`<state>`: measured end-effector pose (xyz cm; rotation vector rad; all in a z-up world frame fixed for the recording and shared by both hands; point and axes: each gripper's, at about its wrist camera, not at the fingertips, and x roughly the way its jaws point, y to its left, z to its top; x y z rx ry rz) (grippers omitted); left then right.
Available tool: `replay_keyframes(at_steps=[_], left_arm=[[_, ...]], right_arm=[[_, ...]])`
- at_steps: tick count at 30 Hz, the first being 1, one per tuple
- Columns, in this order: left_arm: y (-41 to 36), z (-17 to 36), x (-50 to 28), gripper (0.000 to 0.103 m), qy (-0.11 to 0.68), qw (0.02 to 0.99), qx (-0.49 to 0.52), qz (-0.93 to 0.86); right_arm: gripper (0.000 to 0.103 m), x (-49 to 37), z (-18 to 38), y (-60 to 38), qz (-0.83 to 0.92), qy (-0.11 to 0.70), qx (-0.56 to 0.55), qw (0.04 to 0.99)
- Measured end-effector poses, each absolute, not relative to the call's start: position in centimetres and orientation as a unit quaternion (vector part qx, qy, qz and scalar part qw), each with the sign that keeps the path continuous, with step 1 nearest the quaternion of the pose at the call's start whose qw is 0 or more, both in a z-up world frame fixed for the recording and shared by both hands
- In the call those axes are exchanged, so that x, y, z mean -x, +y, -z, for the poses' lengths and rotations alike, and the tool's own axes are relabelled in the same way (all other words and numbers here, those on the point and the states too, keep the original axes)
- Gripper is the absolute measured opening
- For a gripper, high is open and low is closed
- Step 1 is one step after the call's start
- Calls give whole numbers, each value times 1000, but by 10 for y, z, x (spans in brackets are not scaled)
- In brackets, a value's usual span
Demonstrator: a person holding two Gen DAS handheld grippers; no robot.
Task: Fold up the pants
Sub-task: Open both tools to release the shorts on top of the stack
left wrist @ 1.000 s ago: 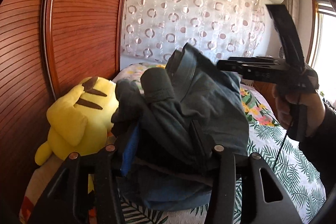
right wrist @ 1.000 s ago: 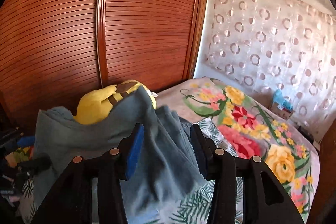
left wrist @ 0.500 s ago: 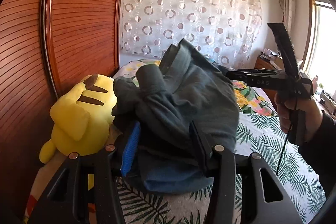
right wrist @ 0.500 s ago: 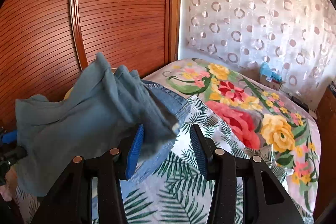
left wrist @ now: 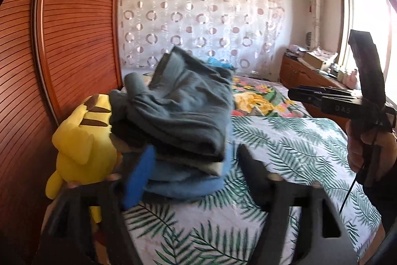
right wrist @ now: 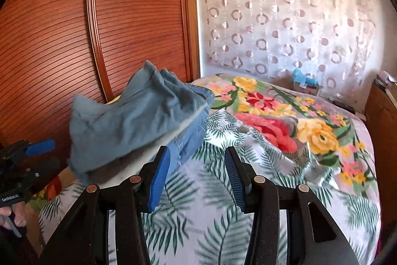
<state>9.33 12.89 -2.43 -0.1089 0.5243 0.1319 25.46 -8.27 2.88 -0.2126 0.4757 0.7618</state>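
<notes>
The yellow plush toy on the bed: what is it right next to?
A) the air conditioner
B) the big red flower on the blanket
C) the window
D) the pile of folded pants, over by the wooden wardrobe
D: in the left wrist view the yellow plush toy sits against the pile of folded pants, beside the wooden wardrobe, far from the window and the blanket's flowers.

pants (left wrist: pixel 183 113): grey-blue, folded stack, lighter blue denim layer under
plush toy (left wrist: pixel 82 140): yellow, brown stripes
bedspread (right wrist: pixel 223 222): white, green fern-leaf print
blanket (right wrist: pixel 273 116): floral, red/yellow/pink
wardrobe (right wrist: pixel 74 29): red-brown, ribbed
curtain (left wrist: pixel 211 16): white sheer, ring pattern
fingers (right wrist: pixel 160 178): blue pads, black frame
</notes>
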Motion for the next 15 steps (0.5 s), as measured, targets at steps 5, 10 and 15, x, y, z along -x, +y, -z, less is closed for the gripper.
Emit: replay_keyframes(at_steps=[5,10,15], left_arm=[[109,25,-86,90,266,962,39,-36],[97,23,-73,103,253,966,40,-20],[80,26,-67,103,260,965,32,-5]], right_arm=[[48,-220,-30,-106,-353,223,94,904],[55,-187,-25,-127,-341,220,83,910],[60,-164,-23,-144,-319,223,76,918]])
